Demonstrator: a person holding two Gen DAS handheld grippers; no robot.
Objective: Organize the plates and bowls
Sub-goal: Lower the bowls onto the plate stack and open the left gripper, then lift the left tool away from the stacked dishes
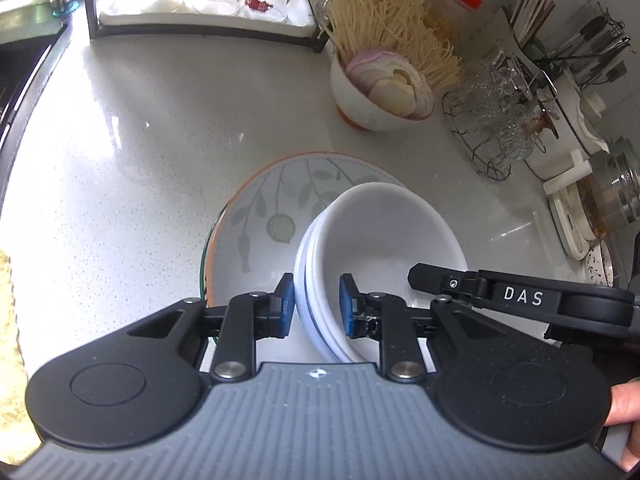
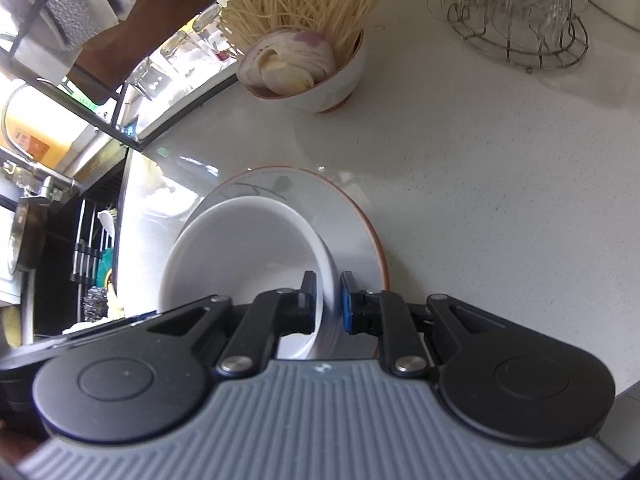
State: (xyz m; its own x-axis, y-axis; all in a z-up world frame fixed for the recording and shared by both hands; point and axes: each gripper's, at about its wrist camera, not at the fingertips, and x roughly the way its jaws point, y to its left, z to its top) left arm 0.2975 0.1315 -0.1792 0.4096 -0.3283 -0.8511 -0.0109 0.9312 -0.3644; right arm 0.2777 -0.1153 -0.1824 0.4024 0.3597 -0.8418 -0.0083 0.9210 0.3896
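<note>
A stack of white bowls (image 1: 380, 236) hangs tilted over a leaf-patterned plate with an orange rim (image 1: 260, 208); I cannot tell whether the two touch. My left gripper (image 1: 317, 306) is shut on the stack's near left rim, blue pads on either side of the wall. One finger (image 1: 428, 278) of my right gripper reaches over the stack's right rim. In the right wrist view, my right gripper (image 2: 328, 302) is shut on the right rim of the white bowls (image 2: 240, 248), with the same plate (image 2: 360, 232) under them. The bowls hide much of the plate.
A bowl of sliced onion and dry noodles (image 1: 380, 92) stands behind the plate. A wire basket of glasses (image 1: 492, 128), jars and utensil holders crowd the right side. A rack of glasses (image 1: 200, 4) sits at the back, a sink (image 1: 24, 64) at the left. Bare counter (image 1: 120, 152) lies left of the plate.
</note>
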